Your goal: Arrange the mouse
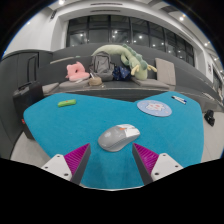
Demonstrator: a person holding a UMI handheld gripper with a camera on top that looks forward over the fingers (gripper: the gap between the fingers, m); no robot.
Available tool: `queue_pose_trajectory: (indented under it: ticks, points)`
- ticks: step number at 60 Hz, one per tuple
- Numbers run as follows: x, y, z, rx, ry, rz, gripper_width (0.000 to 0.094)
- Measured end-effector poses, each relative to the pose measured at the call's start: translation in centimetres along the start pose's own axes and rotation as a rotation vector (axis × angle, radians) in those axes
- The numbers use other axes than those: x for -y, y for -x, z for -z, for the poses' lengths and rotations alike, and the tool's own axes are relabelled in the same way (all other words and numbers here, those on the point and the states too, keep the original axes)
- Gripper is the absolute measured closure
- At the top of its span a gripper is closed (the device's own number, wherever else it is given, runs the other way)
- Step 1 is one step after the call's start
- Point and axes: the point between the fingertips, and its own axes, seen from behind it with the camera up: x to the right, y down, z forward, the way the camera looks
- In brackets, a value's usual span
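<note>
A grey and white computer mouse lies on the teal table mat, just ahead of my fingers and slightly left of the midline. My gripper is open, its two magenta pads wide apart with only the mat between them. The mouse rests on the mat, apart from both fingers. A round light mouse pad lies on the mat beyond the mouse, to the right.
A small green object lies at the mat's far left. Beyond the mat, a grey desk holds a pink toy, a grey bag, a green plush and a cardboard box. Windows line the back wall.
</note>
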Motion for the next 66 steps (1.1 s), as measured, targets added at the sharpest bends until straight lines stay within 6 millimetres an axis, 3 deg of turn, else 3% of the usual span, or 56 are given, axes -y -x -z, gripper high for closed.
queue_pose_trajectory:
  ticks: [13, 30, 33, 35, 36, 39, 55, 58, 66]
  points:
    - [0.9, -0.7, -5.1, -0.039, 0.053, -0.001, 0.0070]
    - [3.5, 1.0, -10.5, -0.004, 0.100, 0.012, 0.0073]
    - [3.7, 1.3, -11.0, 0.006, 0.105, 0.008, 0.0097]
    - [3.8, 1.2, -11.3, 0.000, 0.107, 0.009, 0.0166]
    - [3.9, 1.0, -11.4, -0.007, 0.107, 0.013, 0.0196]
    - [3.9, 0.5, -11.6, -0.028, 0.106, 0.023, 0.0457]
    - [4.4, 1.8, -10.1, 0.050, 0.077, 0.065, 0.0584]
    - [5.6, 1.6, -9.2, 0.056, 0.046, 0.056, 0.0584]
    - [11.4, -0.7, -7.9, 0.070, -0.042, 0.037, 0.0584]
